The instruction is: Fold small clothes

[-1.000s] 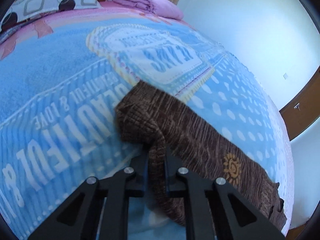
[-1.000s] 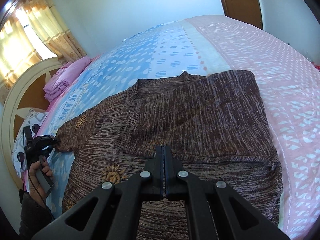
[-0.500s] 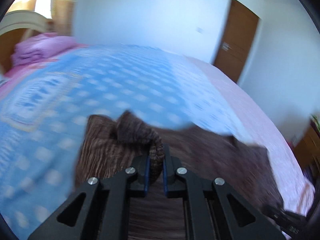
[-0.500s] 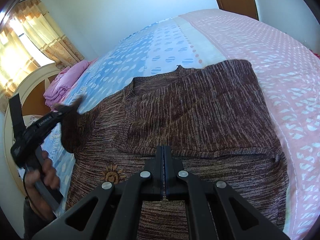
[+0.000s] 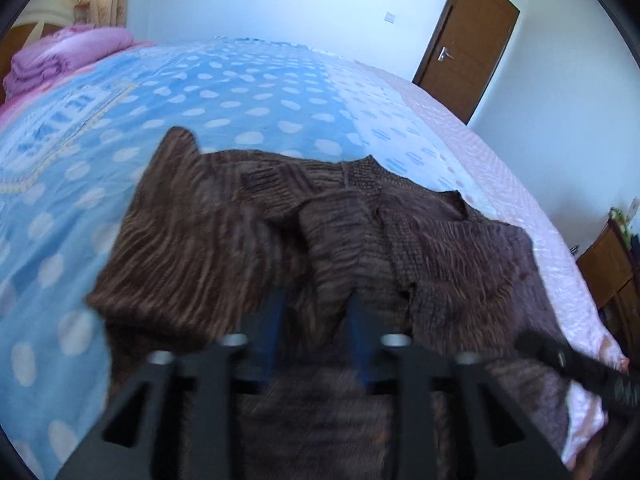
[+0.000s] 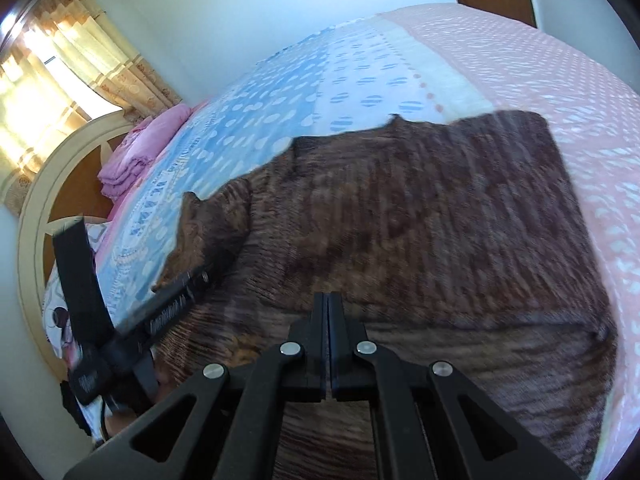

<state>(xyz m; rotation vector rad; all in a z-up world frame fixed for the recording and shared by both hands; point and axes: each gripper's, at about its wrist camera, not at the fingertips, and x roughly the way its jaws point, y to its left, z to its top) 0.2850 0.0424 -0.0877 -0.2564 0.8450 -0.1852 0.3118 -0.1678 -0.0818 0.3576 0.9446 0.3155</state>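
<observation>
A bedroom with pale walls and a brown door [image 5: 468,40] holds a bed [image 5: 248,80] under a blue, white-spotted cover. The brown knitted sweater [image 6: 420,216] lies on the cover, its sleeve folded over the body. The left hand-held gripper [image 5: 314,320] has just been opening; its jaws stand apart with sleeve fabric loose between them. The right hand-held gripper [image 6: 329,320] is closed and empty above the sweater's near part.
</observation>
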